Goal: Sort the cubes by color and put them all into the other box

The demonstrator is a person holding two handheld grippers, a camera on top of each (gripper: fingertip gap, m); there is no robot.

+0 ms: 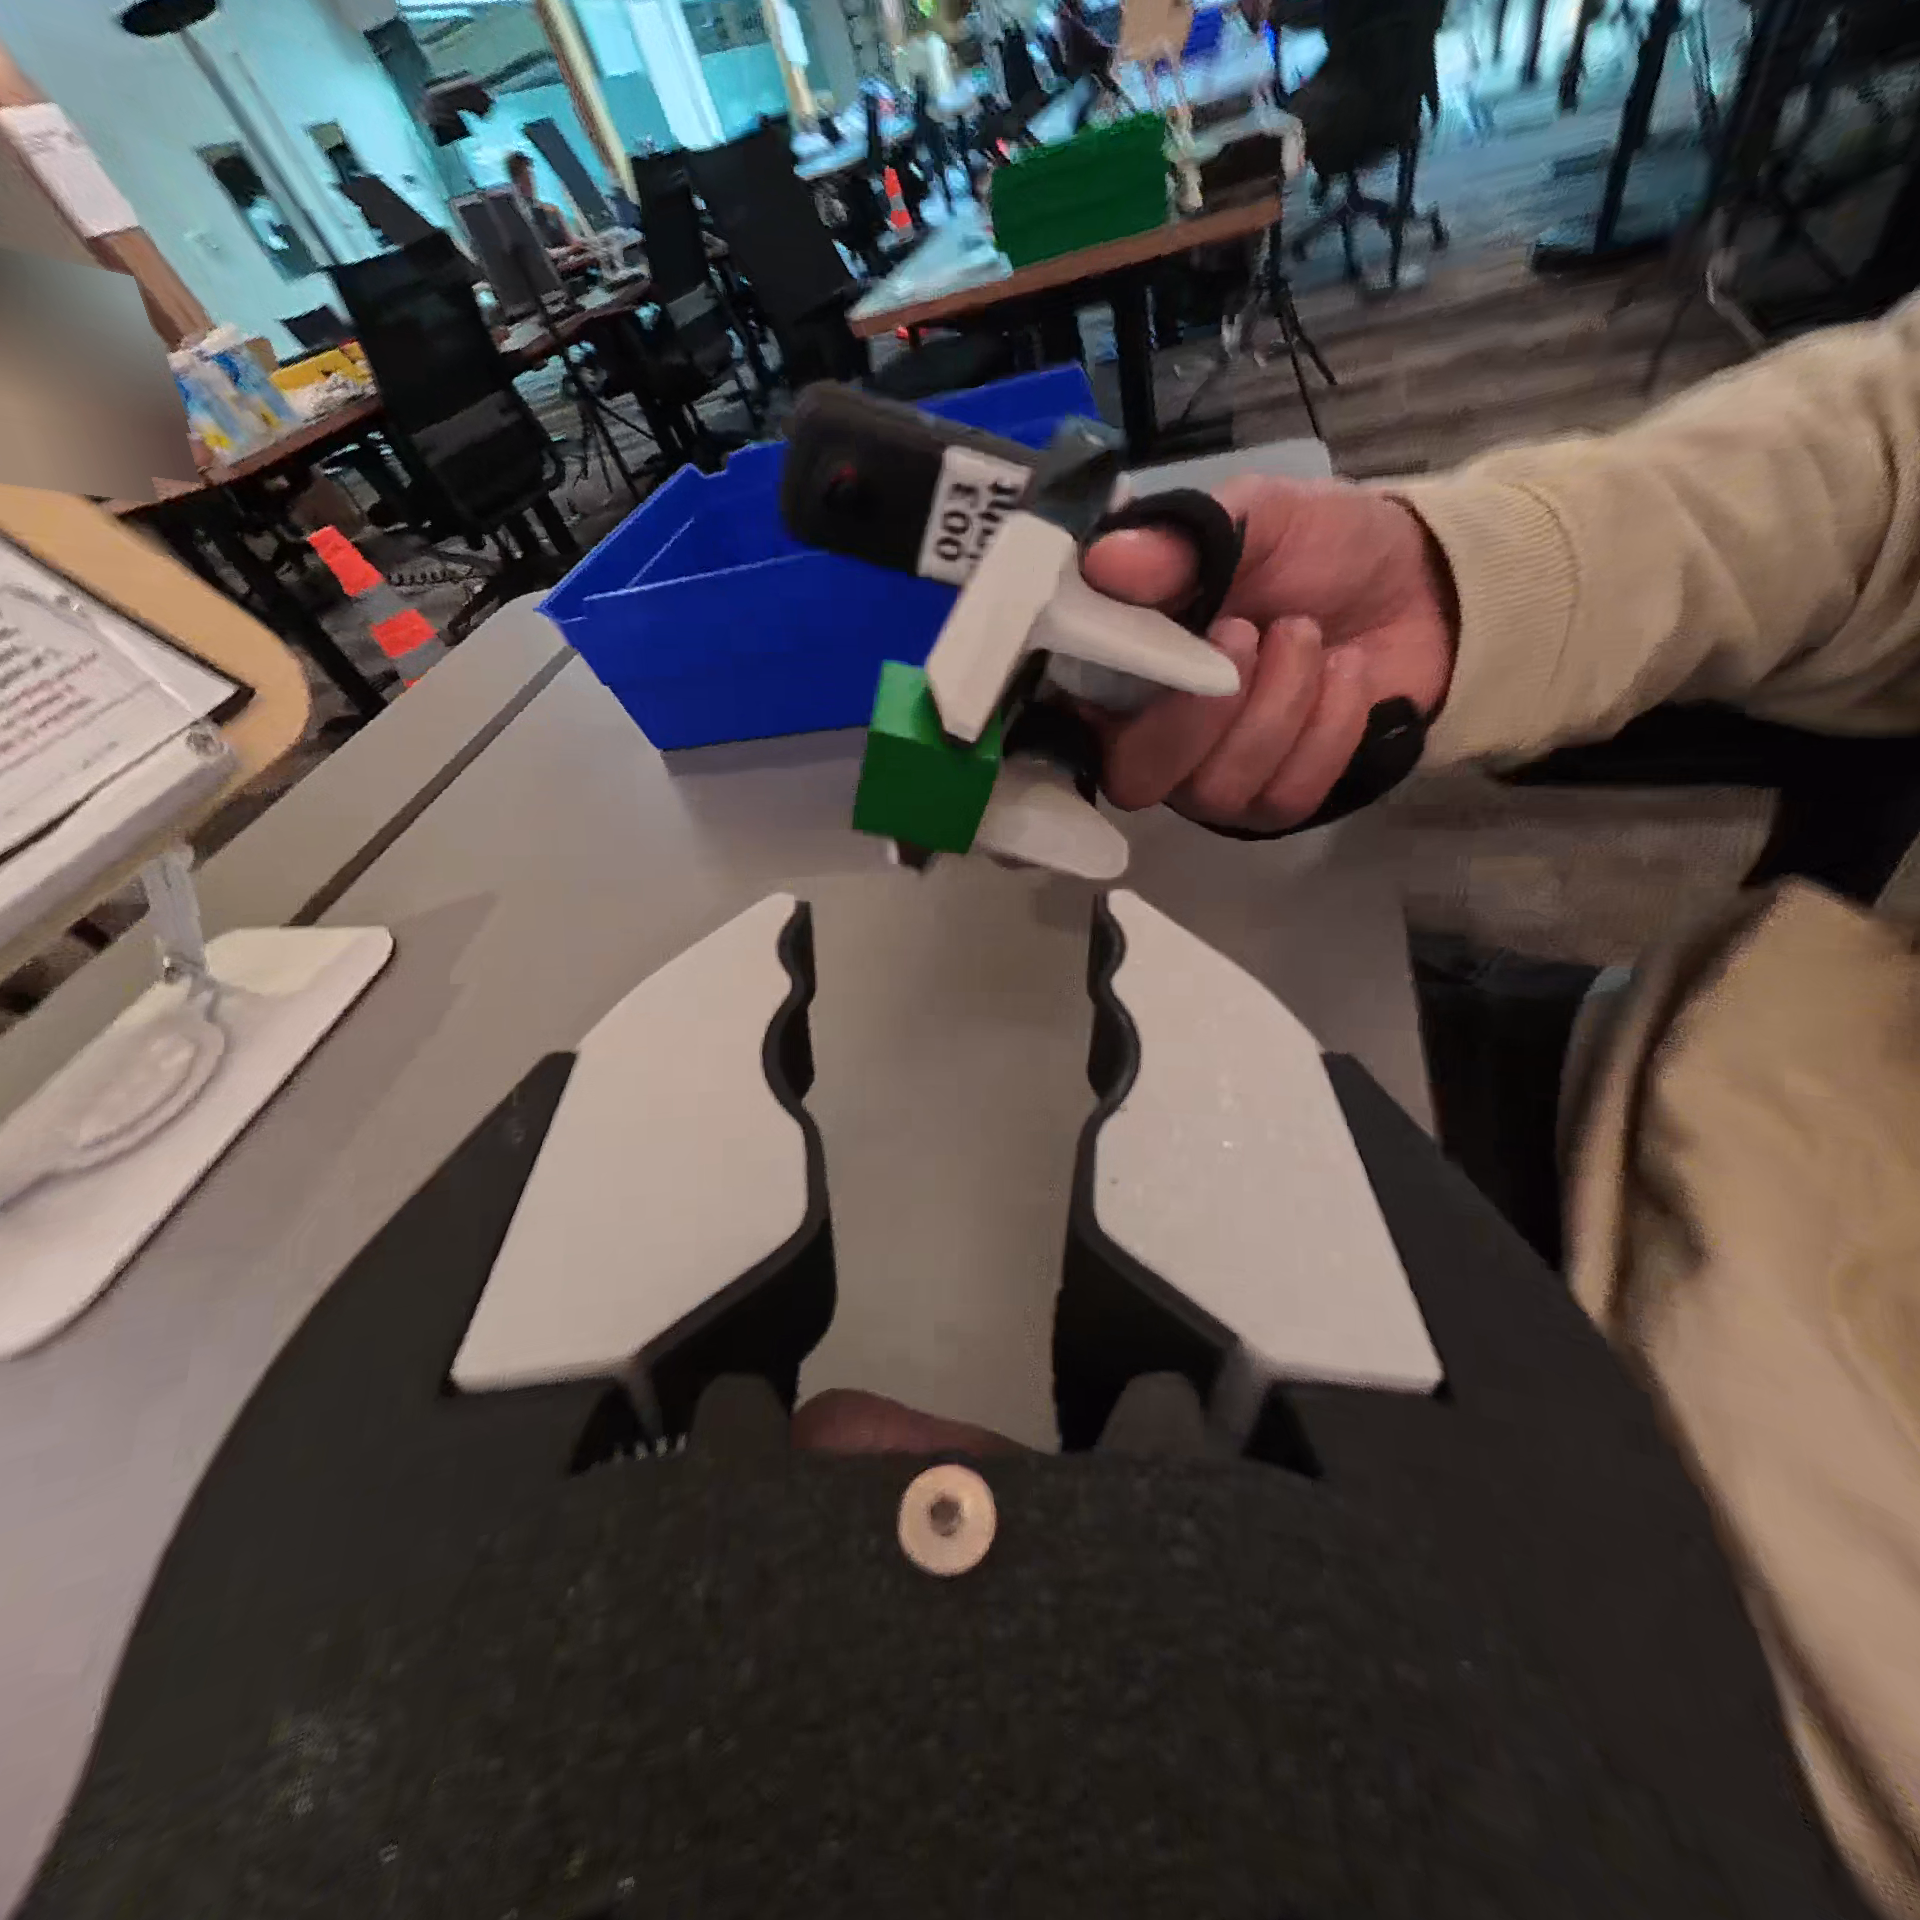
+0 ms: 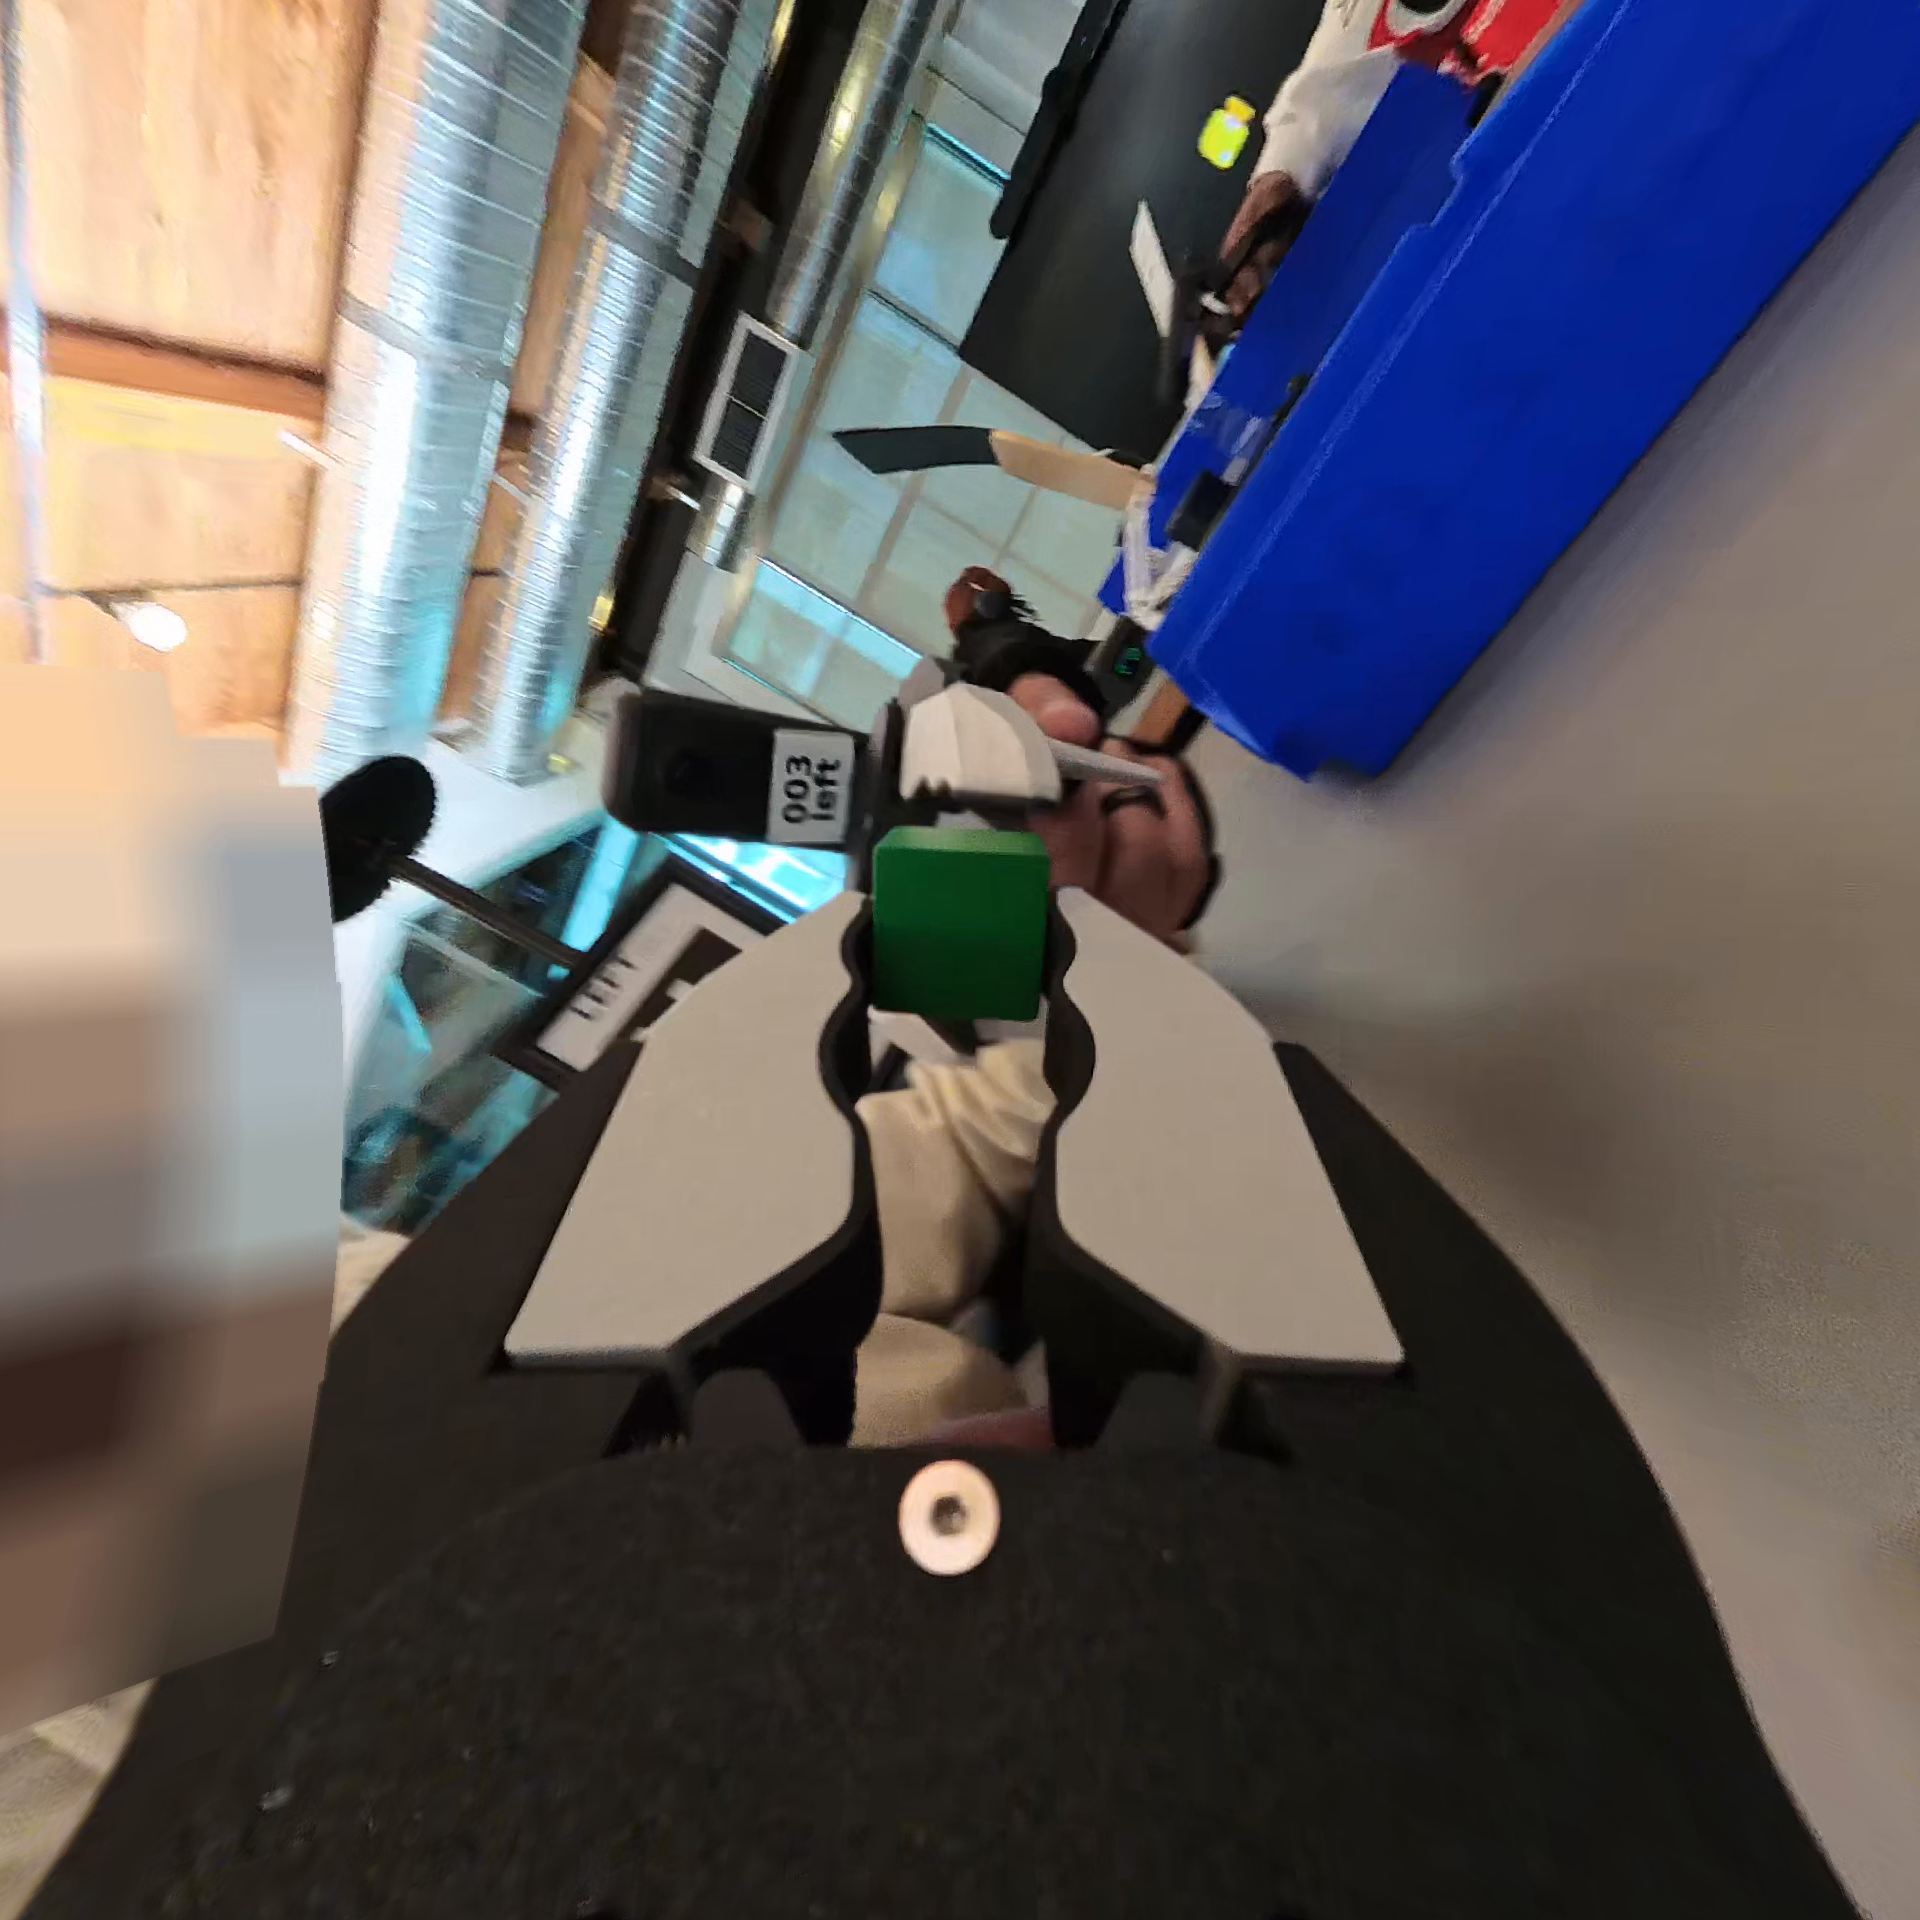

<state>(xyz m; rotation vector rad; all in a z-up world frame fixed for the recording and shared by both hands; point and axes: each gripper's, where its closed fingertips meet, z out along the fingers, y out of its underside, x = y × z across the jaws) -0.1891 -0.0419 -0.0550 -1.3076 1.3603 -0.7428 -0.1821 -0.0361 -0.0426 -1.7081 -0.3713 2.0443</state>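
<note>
One green cube (image 2: 956,930) is in play, and the right tongs (image 2: 956,935) have it clamped between their tips, held up in the air above the grey bench (image 1: 623,831). In the left wrist view the same cube (image 1: 920,764) shows from the side, pinched by the right tongs (image 1: 966,769), with part of it covered by the upper finger. The hand (image 1: 1278,665) on that tool is clear; its sleeve runs off the right edge.

The left tongs (image 1: 951,997) stand apart, nothing between them, just bare bench showing through the gap. From the right wrist view the left tongs (image 2: 977,769) sit just behind the cube, largely hidden by it, and the hand (image 2: 1143,852) holding them is only partly seen.

One blue box (image 1: 748,623) sits on the bench beyond the cube. Its inside is hidden from here, so what it holds cannot be told, and its right end is masked by the right tool. In the right wrist view the picture is rolled sideways, and the box (image 2: 1455,499) is cut off at the top edge.

At the left, one stand with a sheet (image 1: 94,707) is cut off by the edge. The room behind is blurred: chairs, tables, a green bin (image 1: 1081,187).
</note>
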